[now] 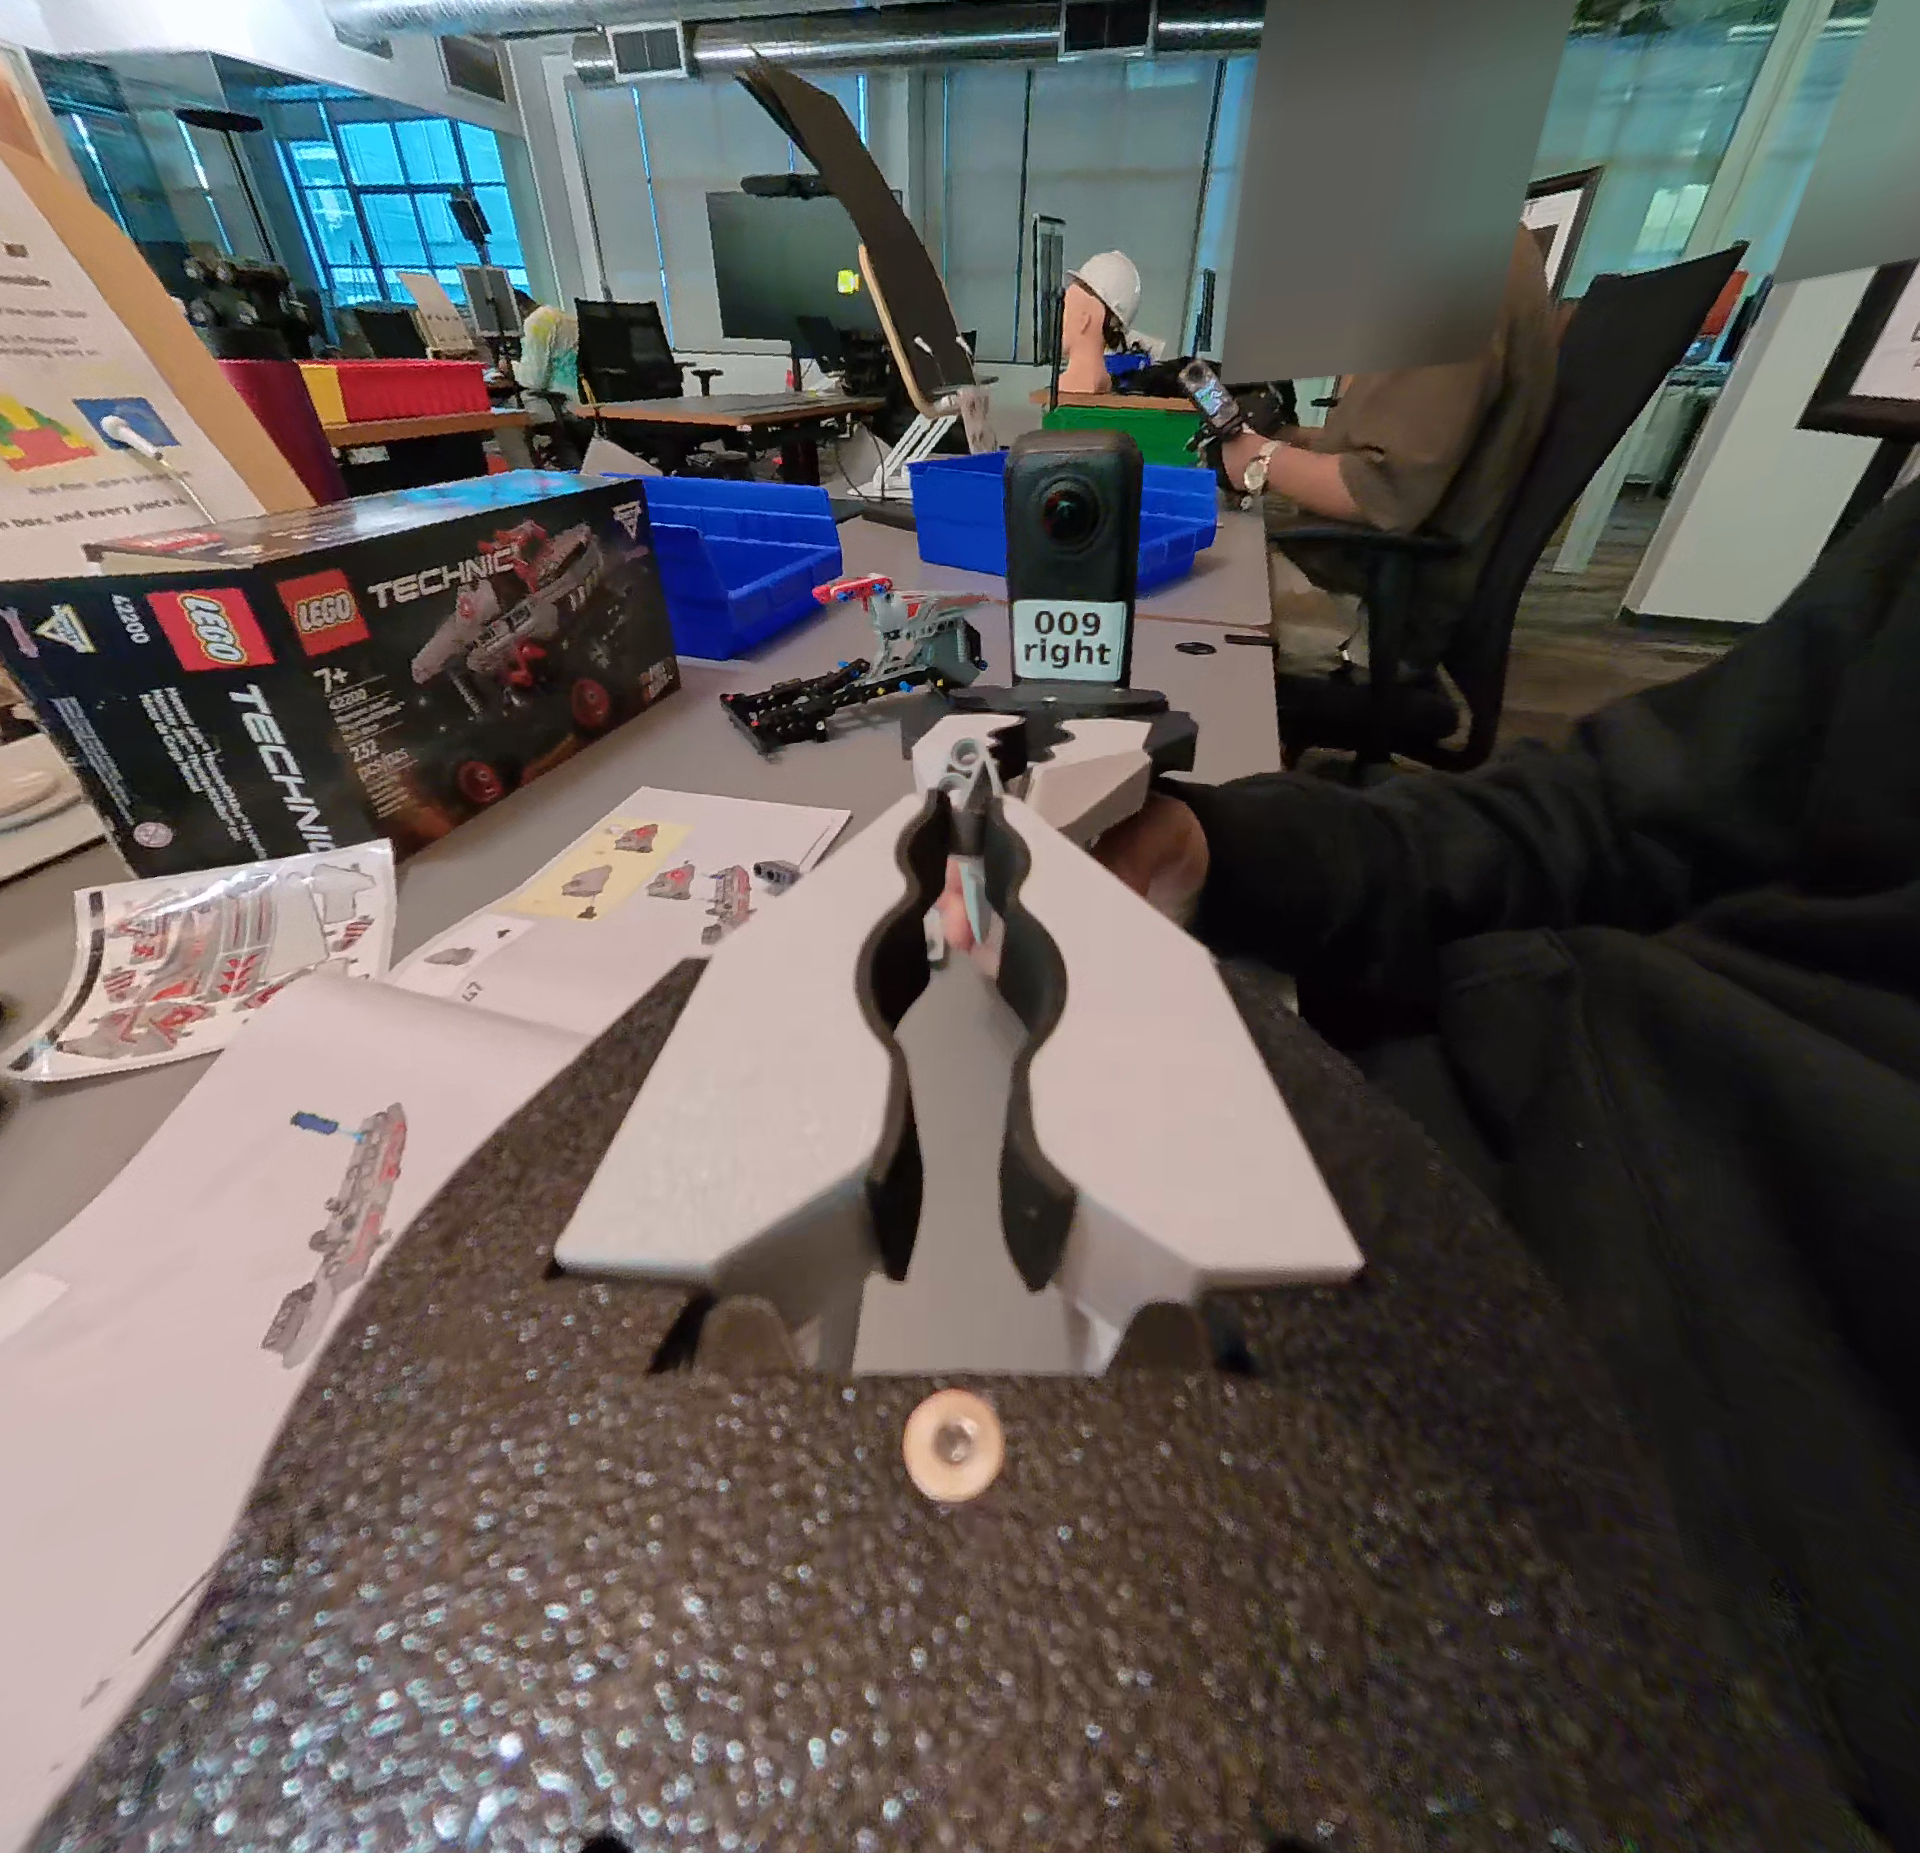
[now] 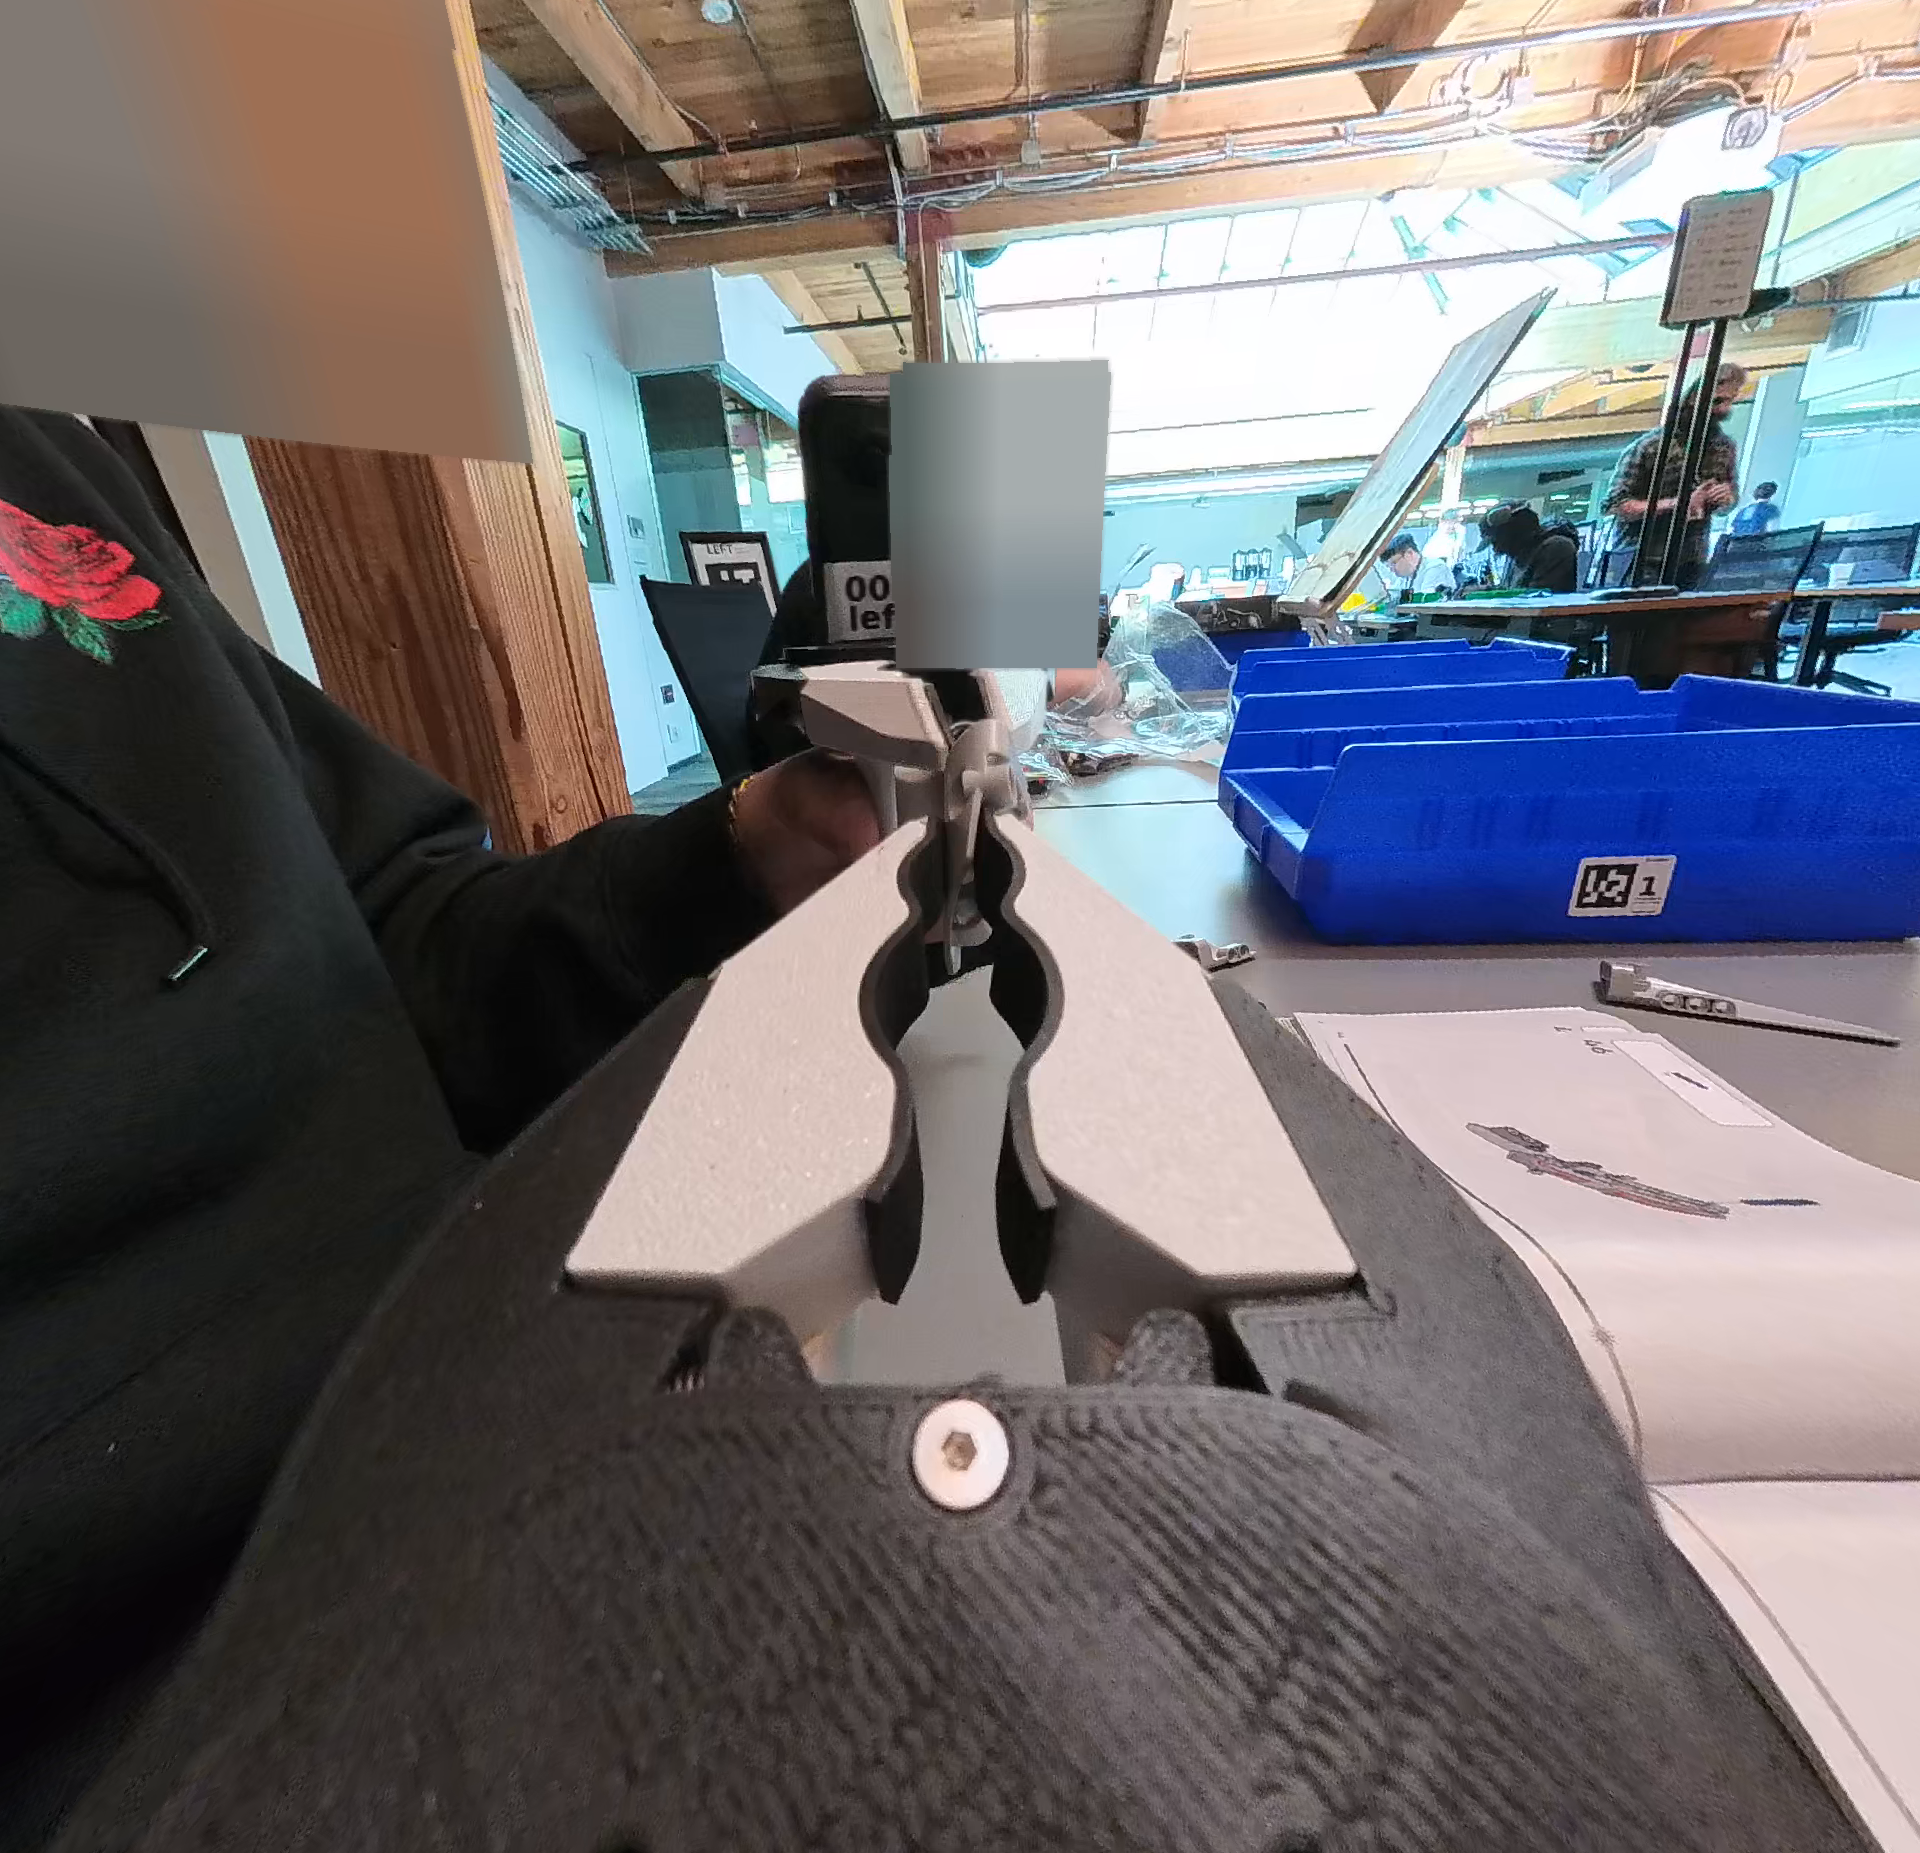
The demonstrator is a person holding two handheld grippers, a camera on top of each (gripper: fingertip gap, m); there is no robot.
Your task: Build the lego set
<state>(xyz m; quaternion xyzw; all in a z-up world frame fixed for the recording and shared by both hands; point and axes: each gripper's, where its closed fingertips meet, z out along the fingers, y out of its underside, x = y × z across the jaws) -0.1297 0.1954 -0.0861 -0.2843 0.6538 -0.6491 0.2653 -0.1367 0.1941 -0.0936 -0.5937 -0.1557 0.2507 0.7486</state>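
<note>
My left gripper (image 1: 961,816) is shut on a small Lego part (image 1: 971,894), pale blue-grey and black, pinched near the fingertips. My right gripper (image 2: 961,837) is shut on a grey Lego piece (image 2: 971,764) with pin holes that sticks out past its tips. The two grippers meet tip to tip above the table. The right gripper (image 1: 1039,759) faces me in the left wrist view, with the grey piece (image 1: 961,761) at its tips. The left gripper (image 2: 883,717) shows opposite in the right wrist view. A partly built black, grey and red model (image 1: 873,660) lies on the table behind.
The Lego box (image 1: 343,660) stands at the left, a sticker sheet (image 1: 218,951) and the open instruction booklet (image 1: 623,889) in front of it. Blue bins (image 2: 1610,806) stand at the back. Loose grey panel pieces (image 2: 1745,1008) lie near the booklet (image 2: 1558,1180). People sit nearby. The tips of both grippers are at nearly the same place.
</note>
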